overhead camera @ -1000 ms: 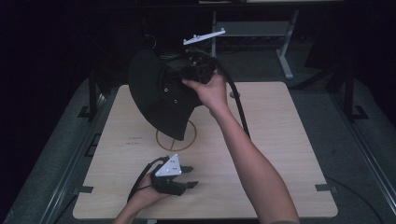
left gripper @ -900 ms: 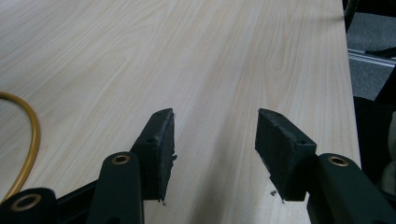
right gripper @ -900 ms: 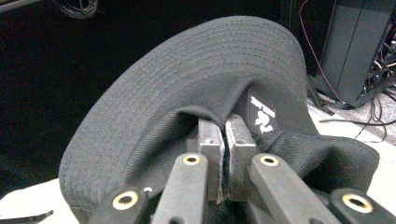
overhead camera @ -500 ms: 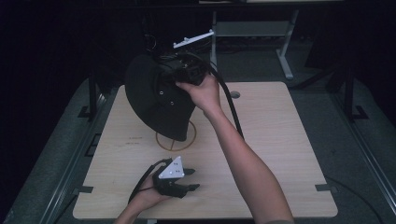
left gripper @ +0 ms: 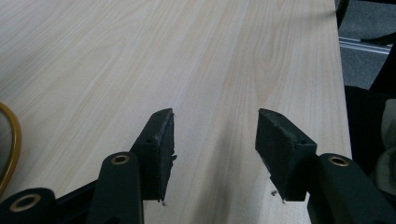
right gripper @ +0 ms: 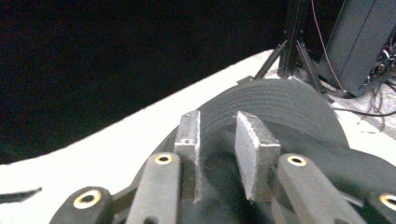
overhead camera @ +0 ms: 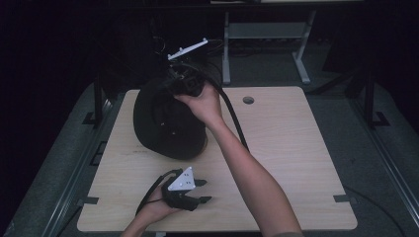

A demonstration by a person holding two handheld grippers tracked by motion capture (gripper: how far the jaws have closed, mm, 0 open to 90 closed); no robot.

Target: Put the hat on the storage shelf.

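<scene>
Left tool [overhead camera: 197, 191] rests low on the wooden surface [overhead camera: 296, 163] near the front edge, held in the person's left hand [overhead camera: 155, 207]. In the left gripper view its jaws stand spread with bare wood grain between them; nothing held. An orange ring [left gripper: 11, 144] shows at the far left of that view, lying on the surface.

Centre-left: black cap [overhead camera: 165, 123], dark and dome-shaped with a stitched brim, sits on the surface toward the rear-left part. Its lower edge appears to touch the wood; upper part is lifted toward the right tool.

Right tool [overhead camera: 185, 84] is above the cap's top rear, in the person's right hand [overhead camera: 202, 103], cable trailing back along the forearm. In the right gripper view its jaws are nearly together with dark fabric [right gripper: 217, 182] between and beneath them. Judgement: pinching the cap's cloth, though the exact contact is hard to make out.

Step in hand, as judged: setting the cap onto the surface. To do it well: keep the pinch firm until the brim lies flat, lower gently, release only once the cap's weight is carried by the wood; left tool stays clear
</scene>
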